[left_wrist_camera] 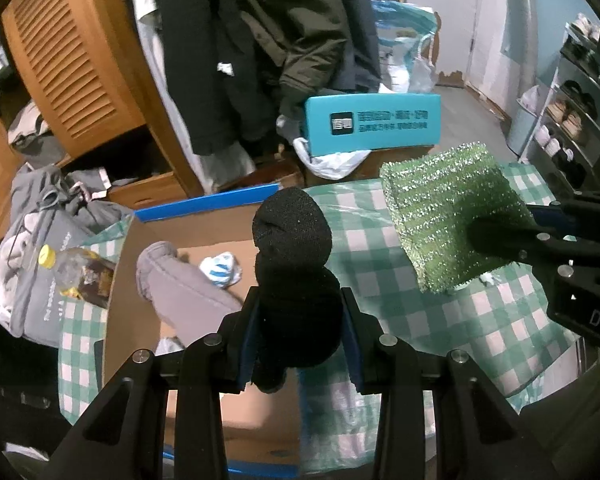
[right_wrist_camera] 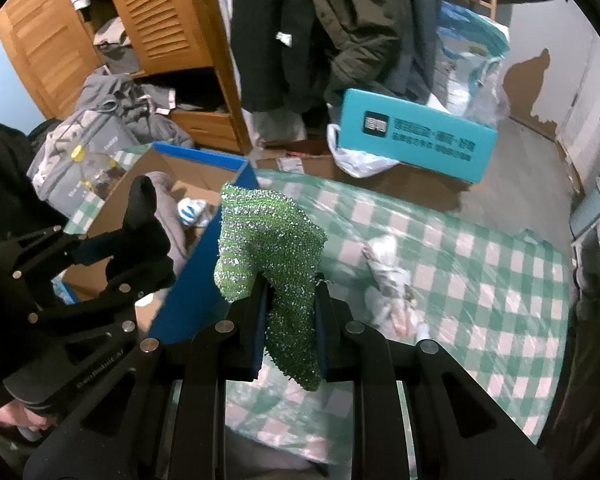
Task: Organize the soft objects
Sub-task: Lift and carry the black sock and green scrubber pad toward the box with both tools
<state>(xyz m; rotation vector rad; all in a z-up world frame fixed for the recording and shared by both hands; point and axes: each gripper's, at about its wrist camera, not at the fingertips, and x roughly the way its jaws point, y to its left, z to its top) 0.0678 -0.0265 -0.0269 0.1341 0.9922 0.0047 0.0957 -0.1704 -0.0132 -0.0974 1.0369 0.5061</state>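
Observation:
My left gripper (left_wrist_camera: 300,320) is shut on a black sock (left_wrist_camera: 292,248) and holds it above the edge of an open cardboard box (left_wrist_camera: 140,280). In the box lie a grey cloth (left_wrist_camera: 180,284) and a blue-and-white sock (left_wrist_camera: 220,268). My right gripper (right_wrist_camera: 290,316) is shut on a green glittery scrub cloth (right_wrist_camera: 268,240), held above the checked tablecloth (right_wrist_camera: 460,264). The cloth also shows in the left wrist view (left_wrist_camera: 448,208). The left gripper shows in the right wrist view (right_wrist_camera: 136,248), over the box (right_wrist_camera: 180,176).
A crumpled white cloth (right_wrist_camera: 388,276) lies on the table right of my right gripper. A bottle with a yellow cap (left_wrist_camera: 66,272) stands left of the box. A teal box (left_wrist_camera: 372,128), bags, hanging coats (left_wrist_camera: 252,40) and a wooden wardrobe (left_wrist_camera: 68,60) stand behind.

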